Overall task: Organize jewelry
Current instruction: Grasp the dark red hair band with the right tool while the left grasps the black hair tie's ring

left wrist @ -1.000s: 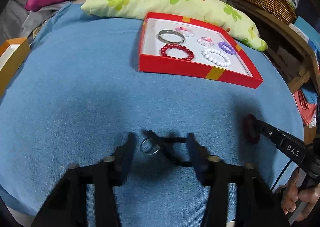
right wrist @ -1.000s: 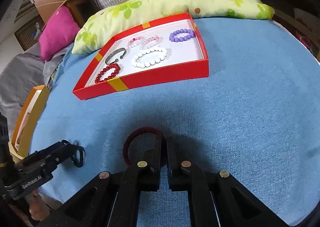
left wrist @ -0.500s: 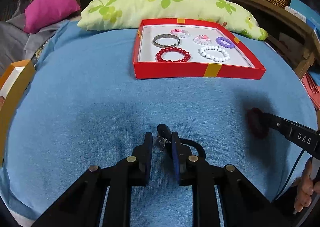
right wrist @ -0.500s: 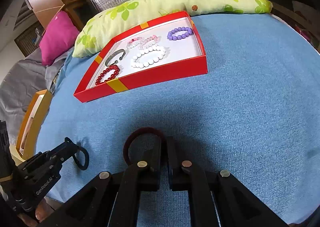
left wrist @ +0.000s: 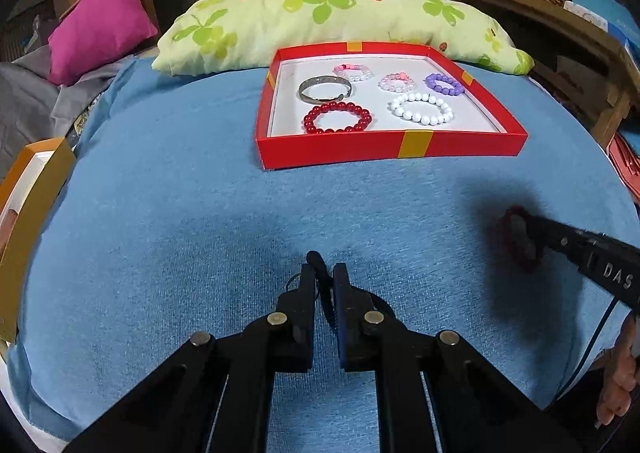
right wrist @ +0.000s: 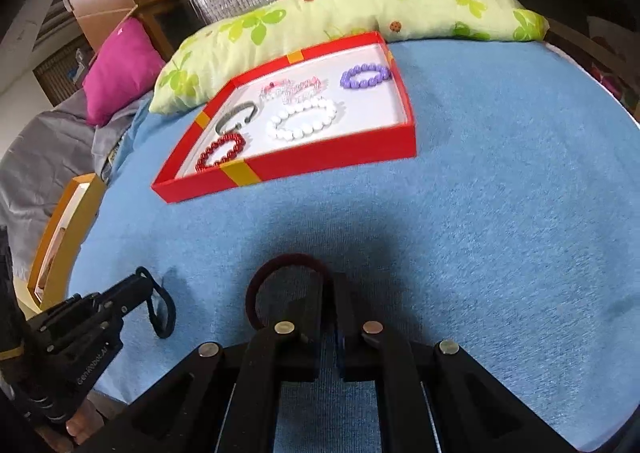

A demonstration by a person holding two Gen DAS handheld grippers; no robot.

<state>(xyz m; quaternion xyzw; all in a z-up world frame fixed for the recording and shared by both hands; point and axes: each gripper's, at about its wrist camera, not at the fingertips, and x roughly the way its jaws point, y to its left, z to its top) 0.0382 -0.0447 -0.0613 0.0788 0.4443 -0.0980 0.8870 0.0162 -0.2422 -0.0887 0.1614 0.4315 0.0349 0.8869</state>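
1. Now the left gripper (left wrist: 323, 280) is pinched on a black cord loop (right wrist: 163, 313) with a small metal ring, its jaws pressed tight on the cord just above the blue cloth (left wrist: 168, 237).
2. Over to the right, the right gripper (right wrist: 329, 295) is clamped on a dark red band (right wrist: 280, 265), which arcs out to the left of its jaws.
3. Well beyond both, the red tray (left wrist: 400, 147) sits against the green pillow (left wrist: 320, 21) and holds 6 bracelets: a silver bangle (left wrist: 325, 88), a red bead bracelet (left wrist: 337, 117), a white bead bracelet (left wrist: 421, 108), a purple one (left wrist: 444, 84) and 2 pinkish ones.
4. The pickup step looks done for both hands; carrying comes next.
5. That move calls for lifting clear of the cloth, crossing the tray's near wall, and releasing over bare white floor, probably along the front right.
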